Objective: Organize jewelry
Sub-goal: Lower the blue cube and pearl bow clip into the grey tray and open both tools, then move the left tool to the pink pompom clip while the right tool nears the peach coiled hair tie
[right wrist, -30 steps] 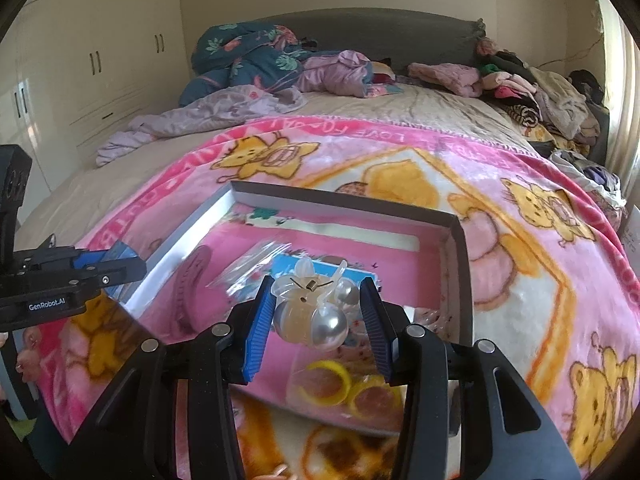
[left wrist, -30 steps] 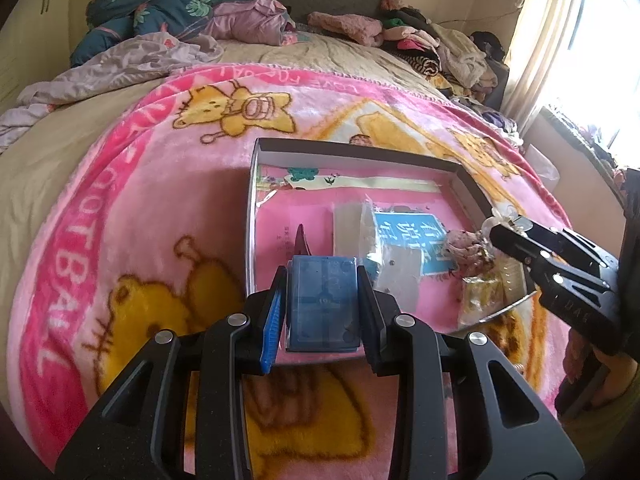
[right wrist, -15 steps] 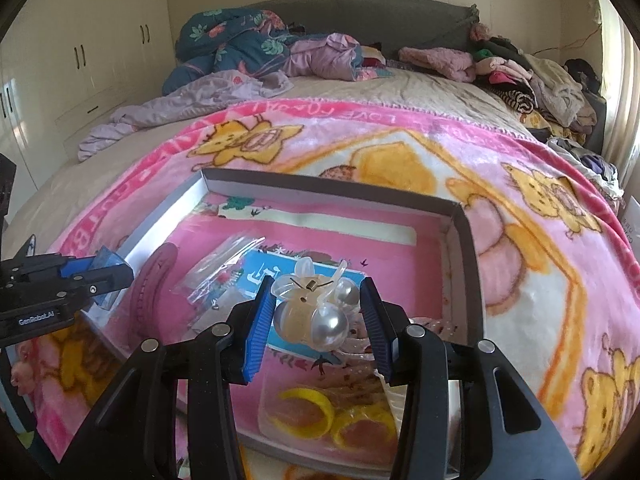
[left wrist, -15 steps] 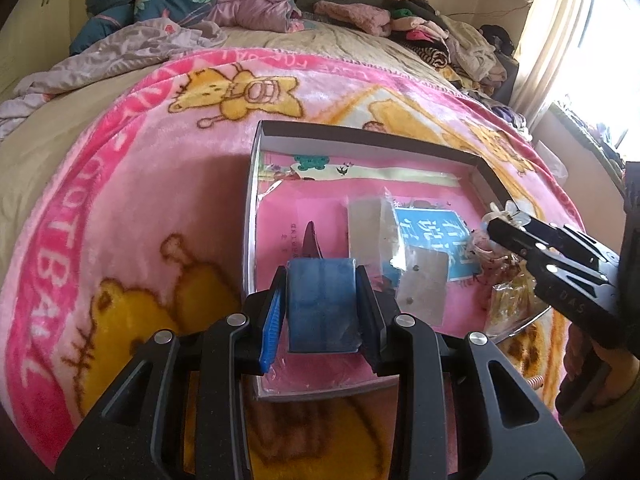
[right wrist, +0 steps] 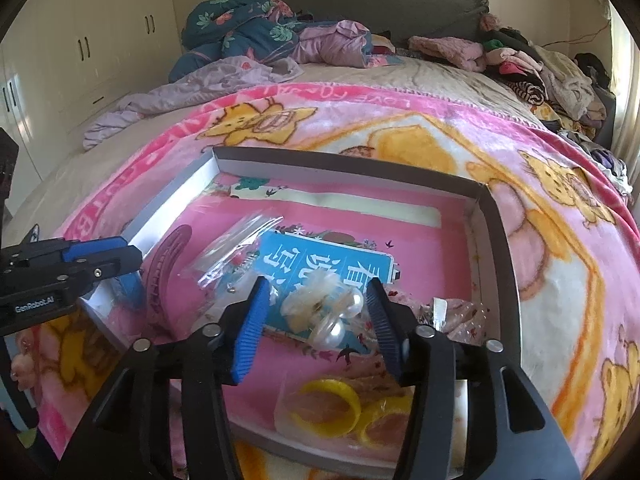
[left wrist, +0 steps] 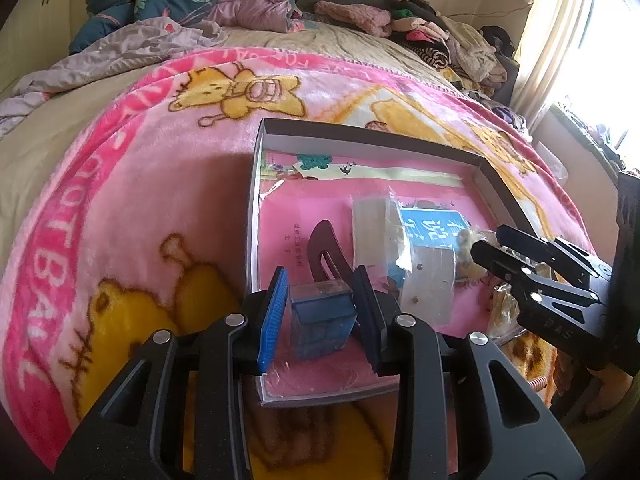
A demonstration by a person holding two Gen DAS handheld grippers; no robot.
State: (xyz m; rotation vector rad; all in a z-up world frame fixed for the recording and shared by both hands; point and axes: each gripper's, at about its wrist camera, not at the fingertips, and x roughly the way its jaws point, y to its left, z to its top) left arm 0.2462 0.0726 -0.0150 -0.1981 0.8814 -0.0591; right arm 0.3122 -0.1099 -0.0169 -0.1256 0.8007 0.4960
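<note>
So there's a shallow grey box (right wrist: 496, 232) sitting on a pink bear blanket (left wrist: 132, 200) on the bed. The left gripper (left wrist: 322, 312) is over the box's near left corner with a small blue clear case (left wrist: 322, 322) between its pads; the right pad touches it, the left pad shows a sliver of gap, so I can't tell how firm that hold is. The right gripper (right wrist: 316, 320) is opening, and the pearl hair clip (right wrist: 326, 312) sits loose between its pads, on the blue card (right wrist: 320, 258) in the box. Yellow bangles in a bag (right wrist: 332, 404) lie near the front wall, and a dark pink hair claw (right wrist: 166, 264) lies at left.
</note>
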